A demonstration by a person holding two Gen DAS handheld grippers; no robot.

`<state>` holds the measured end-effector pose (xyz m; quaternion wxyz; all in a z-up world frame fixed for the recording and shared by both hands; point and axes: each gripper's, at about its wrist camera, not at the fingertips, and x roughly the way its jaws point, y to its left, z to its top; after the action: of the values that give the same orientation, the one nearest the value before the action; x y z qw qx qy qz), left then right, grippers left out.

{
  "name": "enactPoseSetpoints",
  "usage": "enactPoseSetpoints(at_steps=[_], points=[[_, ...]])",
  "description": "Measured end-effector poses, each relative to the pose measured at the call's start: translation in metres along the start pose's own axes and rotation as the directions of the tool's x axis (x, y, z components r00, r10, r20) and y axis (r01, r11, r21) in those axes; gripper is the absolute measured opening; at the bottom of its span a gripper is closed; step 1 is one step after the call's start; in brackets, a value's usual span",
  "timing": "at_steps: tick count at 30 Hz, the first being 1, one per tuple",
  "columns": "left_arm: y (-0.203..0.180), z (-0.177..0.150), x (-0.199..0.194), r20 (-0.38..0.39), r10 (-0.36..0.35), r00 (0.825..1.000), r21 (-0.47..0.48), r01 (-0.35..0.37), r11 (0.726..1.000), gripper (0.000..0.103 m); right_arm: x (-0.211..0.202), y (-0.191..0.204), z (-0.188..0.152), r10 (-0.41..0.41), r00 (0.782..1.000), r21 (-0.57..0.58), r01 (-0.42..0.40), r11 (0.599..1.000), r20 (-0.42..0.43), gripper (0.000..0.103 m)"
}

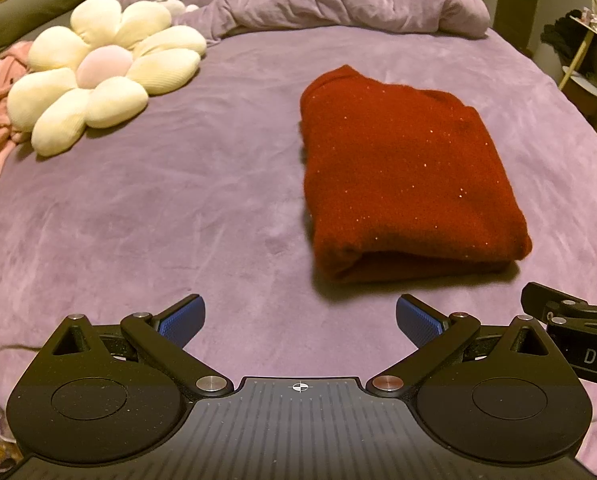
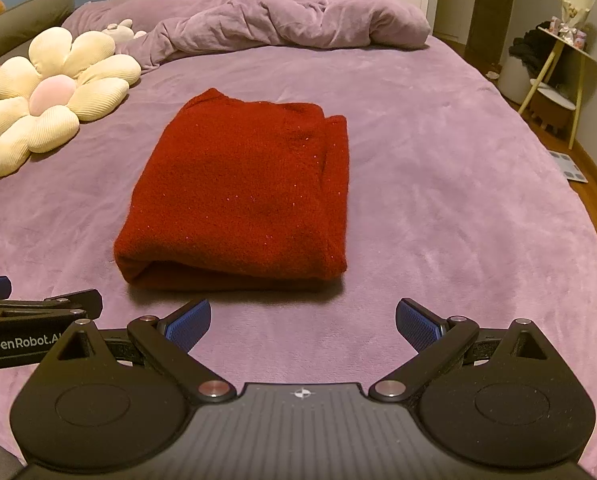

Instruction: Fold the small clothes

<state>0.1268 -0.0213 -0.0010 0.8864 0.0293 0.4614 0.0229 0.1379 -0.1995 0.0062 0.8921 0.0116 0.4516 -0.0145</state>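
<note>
**Mia:** Two open tools and one red bundle, that's all I see from the left wrist. The left hand-held gripper (image 1: 300, 322) has its blue pads spread wide with nothing between them, hovering over the purple bed (image 1: 178, 208). The red sweater (image 1: 406, 176) lies ahead and to the right of it, already folded into a thick rectangle, with the rounded fold edge nearest the camera. Far left of the sweater sits a cream flower pillow (image 1: 98, 72), well apart from it, and a rumpled purple blanket (image 1: 338, 0) lies beyond.

**Jon:** From the right wrist, same story. The right hand-held gripper (image 2: 303, 326) is spread too, holding nothing, with the sweater (image 2: 242, 192) straight ahead and slightly left, near but not touched. On the sweater's right side a lower layer sticks out past the top one.

**Mia:** So I'd judge the folding nearly done; what's left is tidying, or one more fold in half.

**Jon:** Agreed. If folding again, pinch both near corners through all the layers, lift evenly, and lay them onto the far edge so the thick knit doesn't slide. If not, nudge that uneven right edge flush and leave it.
</note>
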Motion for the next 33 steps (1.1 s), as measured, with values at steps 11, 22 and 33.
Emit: enactPoseSetpoints(at_steps=[11, 22, 33], points=[[-0.002, -0.001, 0.0021, -0.005, 0.0, 1.0, 0.003, 0.0, 1.0, 0.103, 0.0007, -0.0002, -0.0018, -0.005, 1.0, -0.008, 0.005, 1.0, 0.004, 0.099], [-0.0025, -0.0027, 0.0033, -0.001, 0.0, 1.0, 0.006, 0.0, 1.0, 0.103, 0.0, -0.0035, -0.0032, 0.001, 1.0, -0.002, -0.001, 1.0, 0.012, 0.099], [-0.0029, -0.0027, 0.0029, -0.002, -0.005, 1.0, 0.007, 0.005, 1.0, 0.103, -0.0016, -0.0032, -0.0046, 0.003, 1.0, -0.005, -0.003, 1.0, 0.016, 0.099]])
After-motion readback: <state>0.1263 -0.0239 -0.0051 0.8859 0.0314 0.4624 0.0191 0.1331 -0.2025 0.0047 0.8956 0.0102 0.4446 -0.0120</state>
